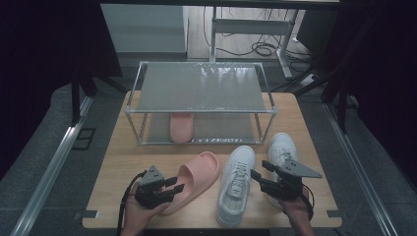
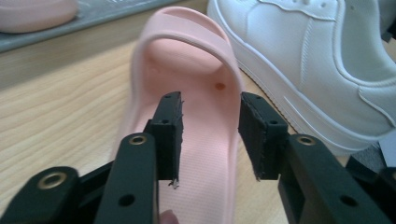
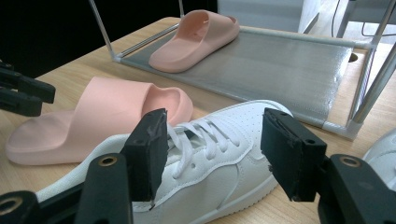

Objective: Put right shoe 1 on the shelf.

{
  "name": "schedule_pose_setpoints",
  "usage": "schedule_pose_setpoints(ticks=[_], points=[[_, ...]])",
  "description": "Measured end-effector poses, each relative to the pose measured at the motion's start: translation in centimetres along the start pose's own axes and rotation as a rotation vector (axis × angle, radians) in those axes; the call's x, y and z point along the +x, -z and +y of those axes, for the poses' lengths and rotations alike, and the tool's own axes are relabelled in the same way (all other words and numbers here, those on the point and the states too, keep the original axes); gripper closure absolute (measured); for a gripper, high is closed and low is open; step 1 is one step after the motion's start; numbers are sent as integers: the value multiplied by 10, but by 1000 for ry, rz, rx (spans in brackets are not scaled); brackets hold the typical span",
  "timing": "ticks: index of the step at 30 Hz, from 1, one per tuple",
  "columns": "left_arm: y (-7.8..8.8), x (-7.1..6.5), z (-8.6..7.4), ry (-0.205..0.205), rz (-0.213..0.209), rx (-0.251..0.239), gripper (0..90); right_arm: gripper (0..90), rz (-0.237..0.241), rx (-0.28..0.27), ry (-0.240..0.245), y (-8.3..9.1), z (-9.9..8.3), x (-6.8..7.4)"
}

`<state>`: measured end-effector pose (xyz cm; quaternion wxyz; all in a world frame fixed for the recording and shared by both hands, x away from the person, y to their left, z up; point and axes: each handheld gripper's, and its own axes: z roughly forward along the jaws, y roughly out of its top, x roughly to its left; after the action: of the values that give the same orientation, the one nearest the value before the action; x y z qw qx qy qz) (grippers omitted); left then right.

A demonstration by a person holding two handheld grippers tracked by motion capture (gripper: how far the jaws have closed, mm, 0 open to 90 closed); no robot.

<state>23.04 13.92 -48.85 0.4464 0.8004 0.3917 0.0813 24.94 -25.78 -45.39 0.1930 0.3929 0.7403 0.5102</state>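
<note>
A pink slide (image 1: pixel 196 179) and white sneaker (image 1: pixel 237 184) lie near the rack (image 1: pixel 201 88), facing open-jawed left gripper (image 1: pixel 174 189) and right gripper (image 1: pixel 259 172).

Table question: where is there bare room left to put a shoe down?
Free: the rack's top shelf, the lower shelf right of the stored pink slipper, and bare table left of the front slipper. Crowded: around the white sneakers.

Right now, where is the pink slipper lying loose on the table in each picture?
High view: pink slipper lower centre, beside the left claw.
Left gripper view: centre, beyond the open jaws.
Right gripper view: left.
Shared landmark: the white sneaker next to it.
</note>
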Motion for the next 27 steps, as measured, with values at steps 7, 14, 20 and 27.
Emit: schedule_pose_setpoints(ticks=[7, 14, 20, 27], points=[[-7, -7, -3, -16, -10, 26, 588, 420, 0, 4, -1, -1, -1, 0], [-14, -17, -2, -28, -26, 42, 595, 420, -1, 4, 0, -1, -1, 1], [-29, -22, 0, -43, -37, 76, 603, 420, 0, 5, -2, -1, -1, 0], [-40, -24, 7, -49, -23, 75, 635, 420, -1, 1, 1, 0, 0, 1]])
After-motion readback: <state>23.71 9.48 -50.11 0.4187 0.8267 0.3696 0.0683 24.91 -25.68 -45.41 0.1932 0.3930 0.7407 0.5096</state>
